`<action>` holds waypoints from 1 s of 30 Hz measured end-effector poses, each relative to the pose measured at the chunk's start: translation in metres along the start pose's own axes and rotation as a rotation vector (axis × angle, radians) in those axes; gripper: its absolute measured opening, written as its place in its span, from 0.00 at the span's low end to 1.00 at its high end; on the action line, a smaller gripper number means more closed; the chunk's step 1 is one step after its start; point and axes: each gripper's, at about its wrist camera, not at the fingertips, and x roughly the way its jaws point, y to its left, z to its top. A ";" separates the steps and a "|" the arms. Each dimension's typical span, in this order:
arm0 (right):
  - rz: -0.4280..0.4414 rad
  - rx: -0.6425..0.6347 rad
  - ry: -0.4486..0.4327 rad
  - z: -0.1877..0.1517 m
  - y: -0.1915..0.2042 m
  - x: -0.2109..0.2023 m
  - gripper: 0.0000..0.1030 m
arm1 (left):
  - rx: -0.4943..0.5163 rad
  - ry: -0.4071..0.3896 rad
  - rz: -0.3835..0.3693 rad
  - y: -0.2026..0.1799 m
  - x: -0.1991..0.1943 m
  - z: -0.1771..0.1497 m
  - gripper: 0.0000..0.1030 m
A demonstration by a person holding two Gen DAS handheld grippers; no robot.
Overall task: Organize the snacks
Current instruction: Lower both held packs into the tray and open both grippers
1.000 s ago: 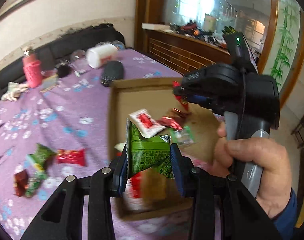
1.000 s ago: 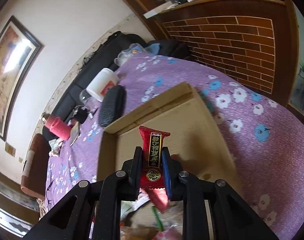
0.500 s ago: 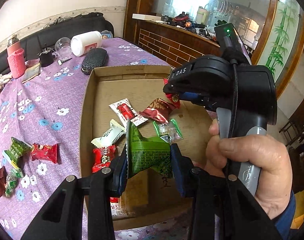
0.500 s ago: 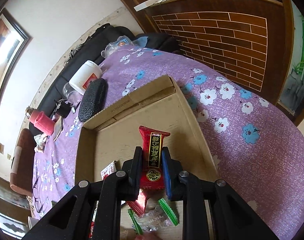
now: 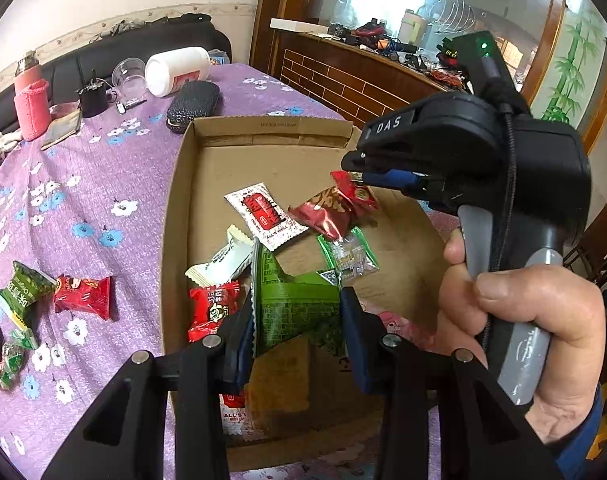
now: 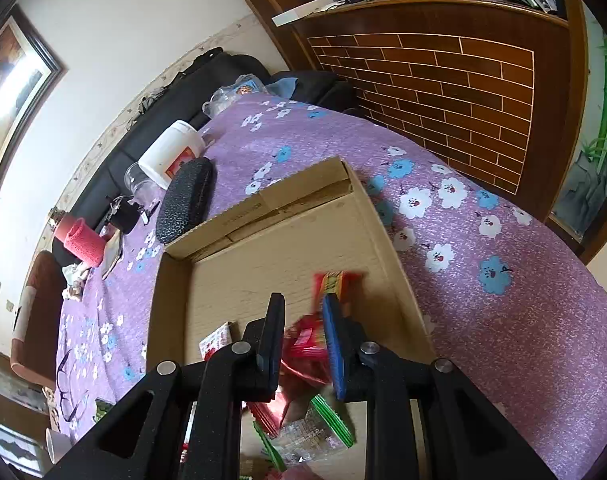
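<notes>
The left gripper (image 5: pixel 297 320) had its jaws squeezed tight on a crinkly green snack packet (image 5: pixel 291 300), held over the near end of the flat brown cardboard box (image 5: pixel 175 220). The right gripper (image 6: pixel 303 320) pinched a small red snack packet (image 6: pixel 333 282) over the box's right side, though it looked blurry. I thought both should go low before letting go, so the packets land flat inside and not on the edge. A green packet (image 5: pixel 21 288) and a red packet (image 5: pixel 85 296) lay by the left edge of the purple flowery tabletop (image 5: pixel 103 160). A white jar (image 5: pixel 177 70) lay at the far edge, near a black sofa (image 5: pixel 143 44).
</notes>
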 end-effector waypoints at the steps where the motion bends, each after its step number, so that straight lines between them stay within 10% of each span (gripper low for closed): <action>1: -0.001 -0.001 -0.004 0.000 0.000 -0.001 0.21 | -0.001 -0.002 0.001 0.000 0.000 0.000 0.36; 30: 0.150 -0.128 -0.078 -0.011 0.039 -0.027 0.21 | 0.001 -0.090 0.068 0.009 -0.056 0.005 0.50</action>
